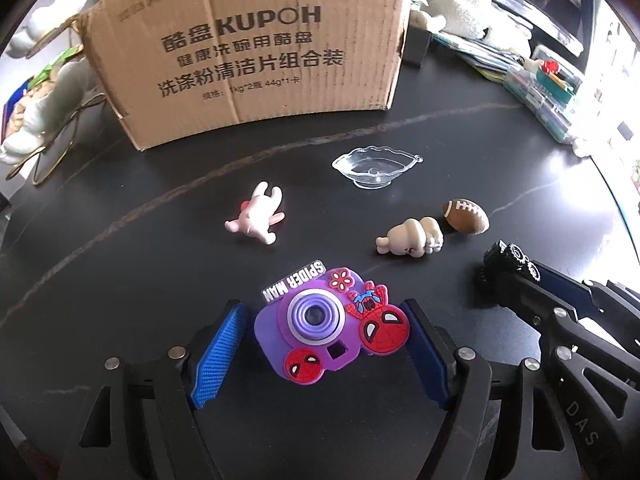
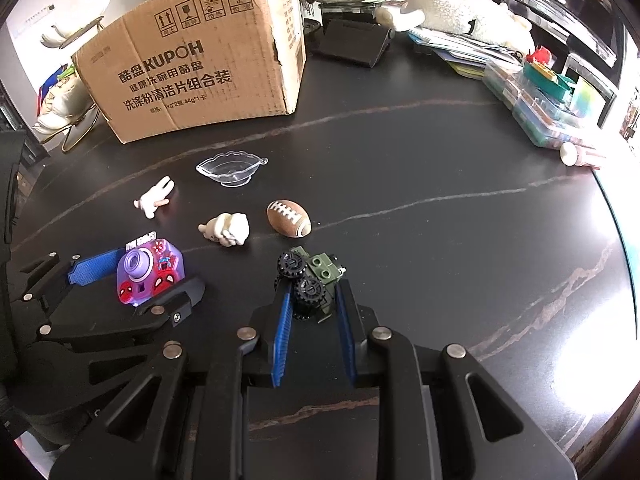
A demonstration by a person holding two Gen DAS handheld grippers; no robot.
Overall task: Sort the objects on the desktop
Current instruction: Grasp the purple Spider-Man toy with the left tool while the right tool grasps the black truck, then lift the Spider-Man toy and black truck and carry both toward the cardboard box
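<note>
Left tongs (image 1: pixel 322 334) wide open around purple toy camera (image 1: pixel 320 328), pads apart from it, right tongs (image 2: pixel 314 300) closed on green toy truck (image 2: pixel 316 280), toy football (image 2: pixel 289 219), two pale figurines and clear dish (image 2: pixel 230 168) beyond, cardboard box (image 2: pixel 192 72) toward table's (image 2: pixel 440 280) far edge, truck's underside hidden.
</note>
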